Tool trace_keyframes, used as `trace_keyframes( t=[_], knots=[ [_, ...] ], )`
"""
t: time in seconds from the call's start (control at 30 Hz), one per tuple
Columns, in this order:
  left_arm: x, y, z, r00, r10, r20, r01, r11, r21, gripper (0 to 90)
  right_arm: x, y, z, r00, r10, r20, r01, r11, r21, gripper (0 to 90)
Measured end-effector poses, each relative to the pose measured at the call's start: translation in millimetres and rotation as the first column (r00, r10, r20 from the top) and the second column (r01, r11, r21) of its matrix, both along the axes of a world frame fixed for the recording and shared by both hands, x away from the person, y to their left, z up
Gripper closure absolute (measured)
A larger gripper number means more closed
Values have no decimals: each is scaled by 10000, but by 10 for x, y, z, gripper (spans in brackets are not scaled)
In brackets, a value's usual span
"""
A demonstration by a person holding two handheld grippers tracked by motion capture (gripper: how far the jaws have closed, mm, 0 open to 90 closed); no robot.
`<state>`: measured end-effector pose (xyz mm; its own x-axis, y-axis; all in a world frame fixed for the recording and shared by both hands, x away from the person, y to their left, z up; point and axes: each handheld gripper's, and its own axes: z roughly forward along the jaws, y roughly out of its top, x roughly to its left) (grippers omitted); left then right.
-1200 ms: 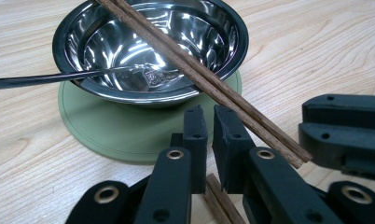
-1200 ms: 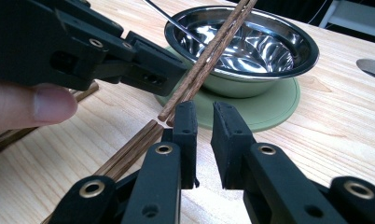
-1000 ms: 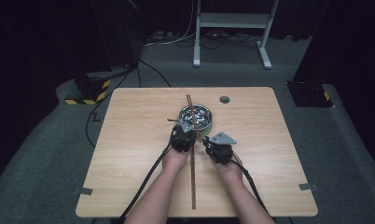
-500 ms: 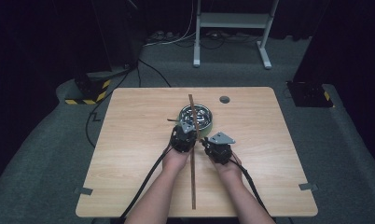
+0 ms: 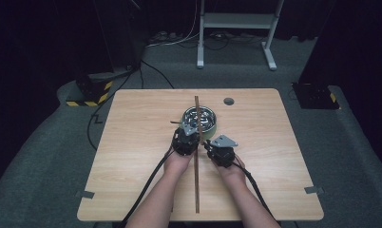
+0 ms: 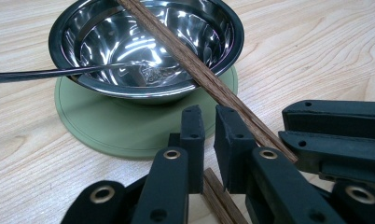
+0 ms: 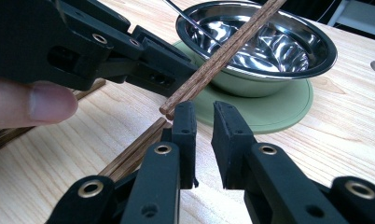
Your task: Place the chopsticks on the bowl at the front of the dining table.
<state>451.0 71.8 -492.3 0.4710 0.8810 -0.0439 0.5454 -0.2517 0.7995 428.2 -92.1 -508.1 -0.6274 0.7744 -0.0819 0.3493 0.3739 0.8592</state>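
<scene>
While both tools stand nearly closed, holding nothing, chopsticks run between them.

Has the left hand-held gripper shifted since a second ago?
No. In the high view the left hand-held gripper sits at the same spot against the steel bowl's near rim.

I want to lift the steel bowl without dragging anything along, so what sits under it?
The steel bowl stands on a round green mat. The mat's middle is hidden by the bowl.

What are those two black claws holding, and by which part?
Nothing: the left gripper and right gripper have empty jaws beside the long brown wooden sticks.
</scene>
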Motion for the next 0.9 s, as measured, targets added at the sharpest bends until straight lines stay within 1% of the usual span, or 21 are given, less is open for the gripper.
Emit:
trace_keyframes(
  t=[0.13,0.23,0.37,0.9],
  knots=[
    [-3,8,5,10000,-28,7,28,10000,6,812,0,3,-2,10000,13,-30,-13,10000,36,790],
    [0,15,13,10000,-40,63,41,10000,-81,813,-6,17,-7,10000,48,-40,-48,10000,-9,790],
    [3,21,14,9999,-92,68,93,9999,-66,815,-12,23,-3,10000,57,-45,-57,10000,78,790],
    [-6,27,17,9998,-205,25,205,9998,50,812,-13,23,-4,9999,125,106,-124,9999,-65,789]
  ],
)
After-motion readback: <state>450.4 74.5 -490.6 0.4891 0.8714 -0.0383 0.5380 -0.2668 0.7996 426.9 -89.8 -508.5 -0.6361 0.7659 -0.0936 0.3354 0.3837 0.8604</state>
